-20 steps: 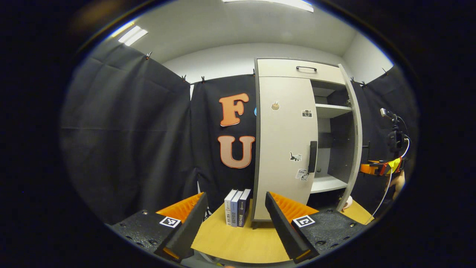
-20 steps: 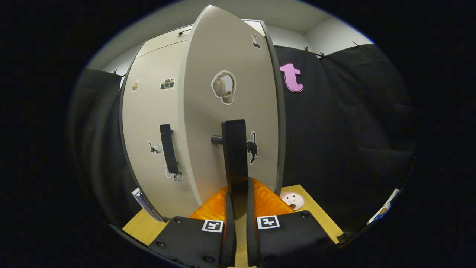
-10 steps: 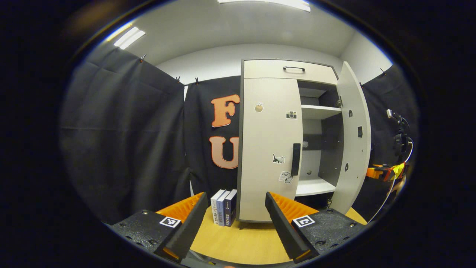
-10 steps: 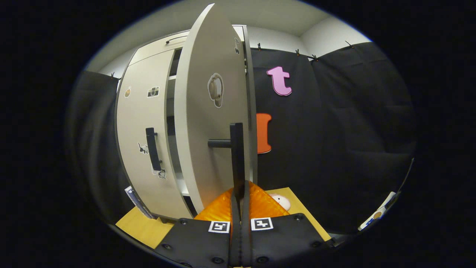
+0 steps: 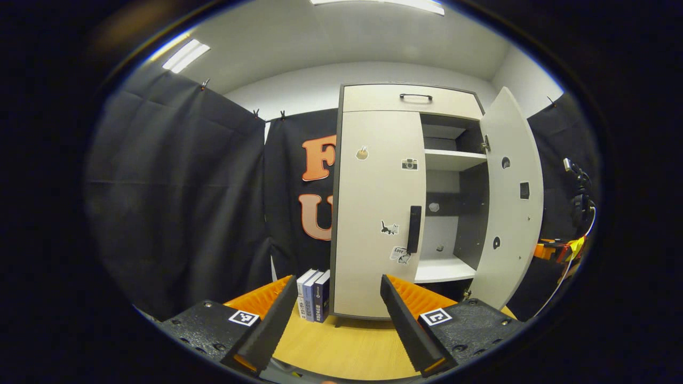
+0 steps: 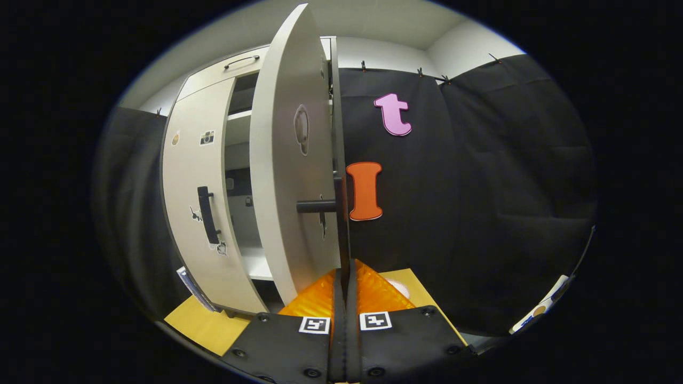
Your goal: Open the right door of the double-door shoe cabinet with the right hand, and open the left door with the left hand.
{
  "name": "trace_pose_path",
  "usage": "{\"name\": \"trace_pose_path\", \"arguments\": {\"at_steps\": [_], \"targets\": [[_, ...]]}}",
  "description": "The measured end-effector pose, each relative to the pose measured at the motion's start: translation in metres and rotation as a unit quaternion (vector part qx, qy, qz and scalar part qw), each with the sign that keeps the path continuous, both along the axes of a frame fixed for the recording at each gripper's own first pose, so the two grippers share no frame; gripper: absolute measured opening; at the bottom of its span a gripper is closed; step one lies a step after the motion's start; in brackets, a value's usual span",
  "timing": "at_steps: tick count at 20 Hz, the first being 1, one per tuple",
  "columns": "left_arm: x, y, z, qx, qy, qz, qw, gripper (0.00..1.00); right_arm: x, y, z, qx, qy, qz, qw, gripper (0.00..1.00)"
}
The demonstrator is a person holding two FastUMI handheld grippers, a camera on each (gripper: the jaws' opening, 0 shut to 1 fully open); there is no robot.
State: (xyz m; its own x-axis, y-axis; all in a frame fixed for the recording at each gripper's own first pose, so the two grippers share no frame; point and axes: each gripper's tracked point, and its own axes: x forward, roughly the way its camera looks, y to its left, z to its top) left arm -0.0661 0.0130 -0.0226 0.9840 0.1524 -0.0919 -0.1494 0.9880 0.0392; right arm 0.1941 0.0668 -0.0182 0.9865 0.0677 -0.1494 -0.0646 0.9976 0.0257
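Tongs on the right (image 6: 344, 298) are clamped on the right door's handle (image 6: 341, 224), the right door (image 5: 509, 197) swung wider than before at frame right, while the left tongs (image 5: 337, 320) are held open short of the closed left door (image 5: 373, 213), next to be opened.

Recording booth, not a home: black cloth walls (image 5: 176, 192) clipped up, ceiling light panels (image 5: 185, 50), shoe cabinet (image 5: 373, 213) on a wooden worktop (image 5: 347, 346).
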Motion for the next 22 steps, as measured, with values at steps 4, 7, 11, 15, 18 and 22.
{"name": "trace_pose_path", "arguments": {"at_steps": [4, 7, 11, 15, 18, 22], "targets": [[0.001, -0.007, 0.003, 0.006, -0.006, 0.014, 1.0, 0.94, 0.0, -0.005, 0.002, -0.003, -0.006, 0.013, 1.0, 0.08], [0.005, -0.014, 0.001, 0.006, -0.004, 0.014, 1.0, 0.94, 0.001, -0.012, 0.003, 0.002, -0.013, 0.006, 1.0, 0.07], [0.014, -0.016, -0.002, 0.004, 0.002, 0.014, 1.0, 0.94, -0.009, -0.026, 0.003, 0.012, -0.001, -0.013, 1.0, 0.07], [0.029, -0.022, 0.002, 0.011, -0.004, 0.005, 1.0, 0.94, -0.012, -0.03, 0.009, 0.032, -0.018, -0.026, 0.999, 0.08], [0.05, -0.03, -0.002, 0.012, -0.001, -0.011, 1.0, 0.96, -0.015, -0.037, 0.012, 0.019, -0.026, -0.03, 0.999, 0.08], [0.082, -0.05, -0.001, 0.013, -0.005, -0.035, 0.999, 0.94, -0.022, -0.036, 0.012, 0.026, -0.029, -0.026, 0.999, 0.26]]}}
